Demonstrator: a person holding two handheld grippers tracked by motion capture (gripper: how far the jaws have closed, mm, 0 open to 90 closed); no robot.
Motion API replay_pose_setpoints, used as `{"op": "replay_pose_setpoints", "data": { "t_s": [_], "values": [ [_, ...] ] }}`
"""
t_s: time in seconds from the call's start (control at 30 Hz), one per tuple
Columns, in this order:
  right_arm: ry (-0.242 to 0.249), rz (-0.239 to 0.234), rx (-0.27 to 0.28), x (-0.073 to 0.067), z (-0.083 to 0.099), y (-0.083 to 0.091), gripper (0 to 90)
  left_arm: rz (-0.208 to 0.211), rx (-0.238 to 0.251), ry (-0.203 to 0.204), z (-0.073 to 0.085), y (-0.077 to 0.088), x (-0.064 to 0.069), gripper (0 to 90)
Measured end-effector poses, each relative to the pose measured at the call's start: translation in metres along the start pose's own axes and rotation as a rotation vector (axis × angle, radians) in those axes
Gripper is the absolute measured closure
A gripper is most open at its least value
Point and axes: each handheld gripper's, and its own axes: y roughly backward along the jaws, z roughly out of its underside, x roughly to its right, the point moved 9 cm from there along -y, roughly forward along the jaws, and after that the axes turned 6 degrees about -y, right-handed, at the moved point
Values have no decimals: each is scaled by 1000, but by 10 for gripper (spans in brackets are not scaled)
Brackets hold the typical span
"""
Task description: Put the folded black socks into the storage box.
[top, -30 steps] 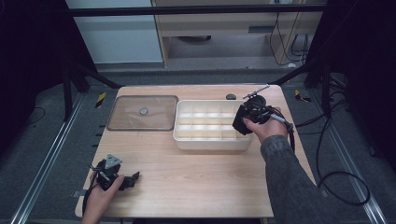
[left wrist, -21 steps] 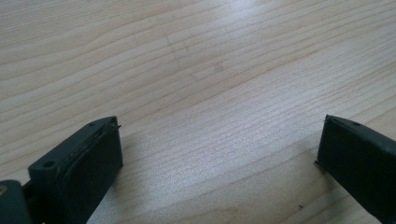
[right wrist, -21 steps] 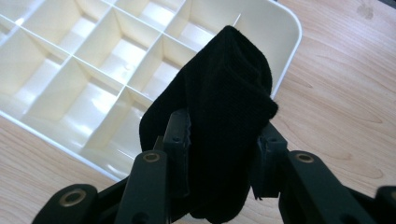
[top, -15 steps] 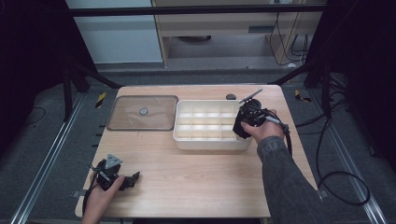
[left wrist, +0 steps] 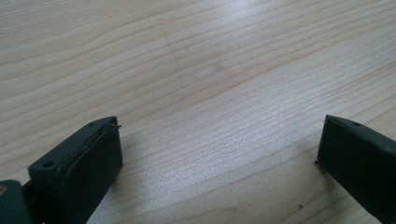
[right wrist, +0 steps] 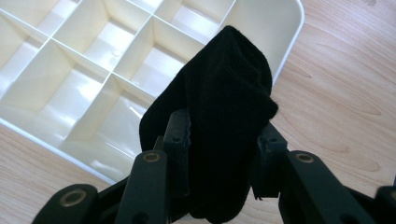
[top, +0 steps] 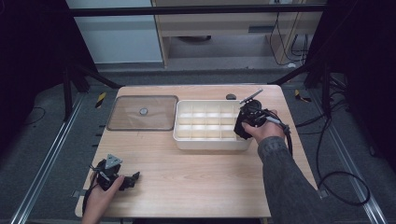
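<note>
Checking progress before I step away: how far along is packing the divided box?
Done: the clear lid lies off beside the white divided box. In hand: the right tongs grip a black rolled cloth above its end compartments. Left: every visible compartment is empty; left tongs idle, open.

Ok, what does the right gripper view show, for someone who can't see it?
The right gripper is shut on a bunched black cloth, held above a corner of a cream divided tray. The tray's visible compartments look empty, and it sits on a light wooden table.

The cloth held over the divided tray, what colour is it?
Plain black cloth; it shows best in the right gripper view.
</note>
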Motion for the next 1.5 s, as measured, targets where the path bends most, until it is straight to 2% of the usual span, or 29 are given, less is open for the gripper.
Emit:
{"op": "replay_pose_setpoints", "data": {
  "t_s": [0.53,1.2,1.5],
  "values": [
    [7,7,-8,4,6,-8,649,3,2,3,0,0,1,0],
    [32,46,-40,2,9,-17,652,2,3,3,0,0,1,0],
    [6,12,-38,-4,16,-25,653,3,-2,-2,0,0,1,0]
  ]
}}
